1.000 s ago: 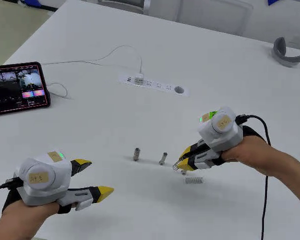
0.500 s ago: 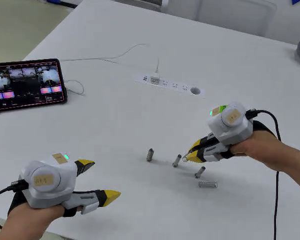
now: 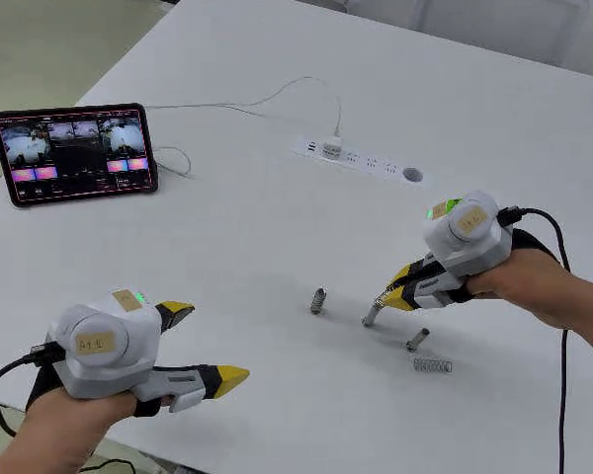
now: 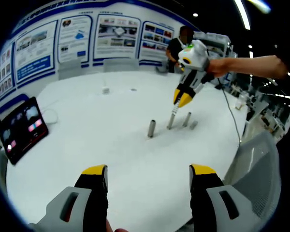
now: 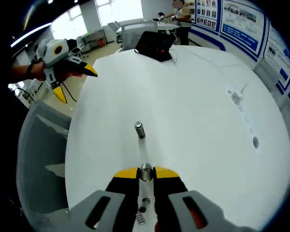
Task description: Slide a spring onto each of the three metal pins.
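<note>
Pinching a spring (image 3: pixel 379 302) in the right gripper (image 3: pixel 392 295) just above the middle pin (image 3: pixel 372 317); holding the left gripper (image 3: pixel 206 344) with jaws wide apart.

A wide white table (image 3: pixel 237 227) carries a dark-framed tablet with a lit screen (image 3: pixel 76 151), a white corded power strip (image 3: pixel 361 163), three short metal pins (image 3: pixel 318 301) and, near them, a loose coiled steel spring (image 3: pixel 432 365).
</note>
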Motion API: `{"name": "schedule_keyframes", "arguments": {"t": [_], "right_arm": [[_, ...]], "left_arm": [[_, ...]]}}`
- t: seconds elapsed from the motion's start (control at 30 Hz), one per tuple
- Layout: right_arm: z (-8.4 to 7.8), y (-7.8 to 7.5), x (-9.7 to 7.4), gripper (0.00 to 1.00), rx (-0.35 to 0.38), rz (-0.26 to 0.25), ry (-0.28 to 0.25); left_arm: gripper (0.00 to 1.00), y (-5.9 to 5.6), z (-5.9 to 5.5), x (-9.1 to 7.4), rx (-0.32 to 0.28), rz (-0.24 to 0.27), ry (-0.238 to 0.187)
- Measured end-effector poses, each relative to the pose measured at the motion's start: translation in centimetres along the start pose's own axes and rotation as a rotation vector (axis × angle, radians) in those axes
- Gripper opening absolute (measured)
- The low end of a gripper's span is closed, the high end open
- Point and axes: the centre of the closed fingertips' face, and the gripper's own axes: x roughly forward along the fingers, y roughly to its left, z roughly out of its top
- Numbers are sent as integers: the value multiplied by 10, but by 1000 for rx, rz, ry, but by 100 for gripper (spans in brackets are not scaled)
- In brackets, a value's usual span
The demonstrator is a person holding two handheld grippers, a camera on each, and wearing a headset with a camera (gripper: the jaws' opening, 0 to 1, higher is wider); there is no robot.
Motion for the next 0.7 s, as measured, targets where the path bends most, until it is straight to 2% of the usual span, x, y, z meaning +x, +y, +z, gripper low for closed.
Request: {"name": "schedule_keyframes", "arguments": {"t": [0.7], "right_arm": [[-6, 2, 16, 12, -50, 9, 53]], "left_arm": [[69, 0, 7, 0, 1, 0, -5]]}}
